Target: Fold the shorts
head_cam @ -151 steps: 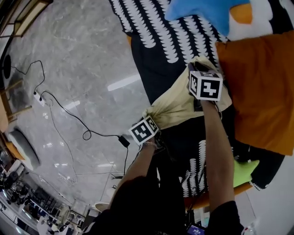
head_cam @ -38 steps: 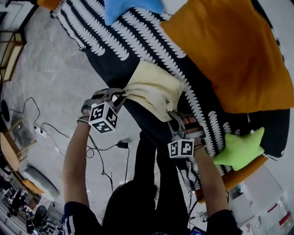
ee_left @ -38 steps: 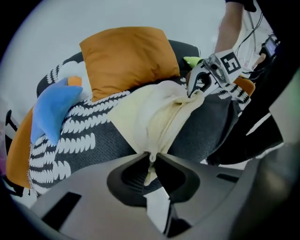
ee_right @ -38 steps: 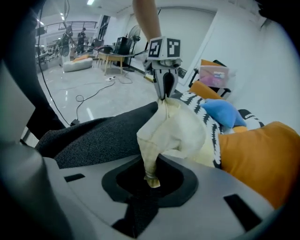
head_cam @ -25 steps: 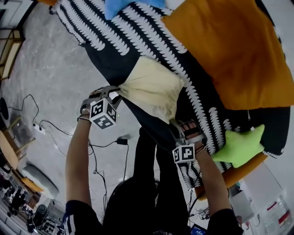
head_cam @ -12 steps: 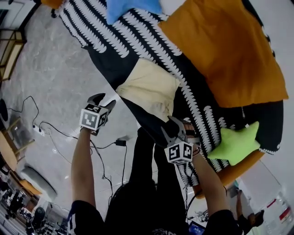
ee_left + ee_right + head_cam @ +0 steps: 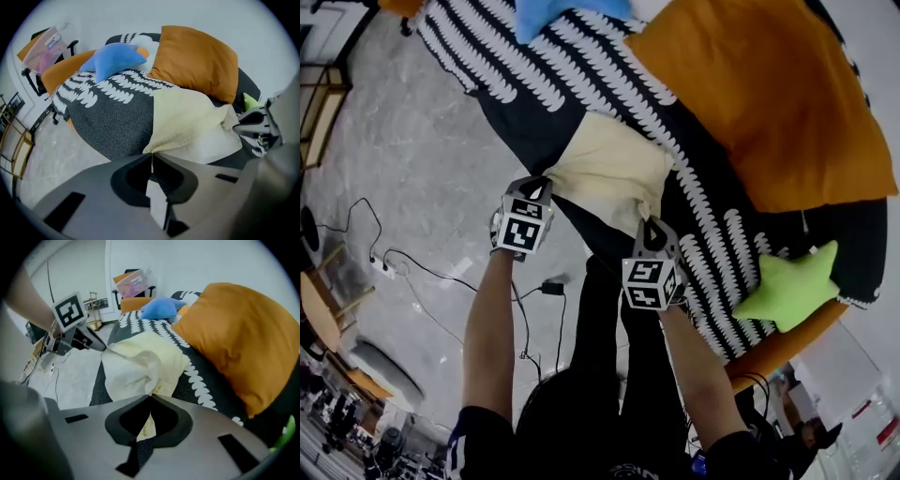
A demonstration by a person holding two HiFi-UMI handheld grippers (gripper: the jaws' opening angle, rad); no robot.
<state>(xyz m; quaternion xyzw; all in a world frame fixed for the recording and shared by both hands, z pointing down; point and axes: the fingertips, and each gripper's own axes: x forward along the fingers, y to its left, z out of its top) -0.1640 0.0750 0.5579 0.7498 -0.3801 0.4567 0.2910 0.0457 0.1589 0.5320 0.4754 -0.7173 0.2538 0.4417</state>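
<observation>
The pale yellow cloth shorts lie bunched into a rough rectangle near the edge of the round bed with a black cover printed in rows of white leaf shapes, on the side nearest the person. The left gripper points steeply down at the shorts' corner over the bed's edge. In the left gripper view its jaws are pressed together on a gathered point of the cloth, and the fabric fans out from there across the cover. The right gripper sits at the opposite near corner. In the right gripper view its jaws are likewise closed, pinching a crumpled fold of the shorts (a strip of yellow cloth shows through the gap behind the tips). Each gripper can be seen from the other's camera, holding its own end of the garment.

Just beyond the shorts a large orange fabric pillow rests on the cover. A blue star-shaped plush cushion lies at the far side of the bed, and a lime-green star-shaped plush cushion lies near the bed's edge to the right, well apart from the shorts. Beside the bed, a thin black cable trails over the grey marbled floor.
</observation>
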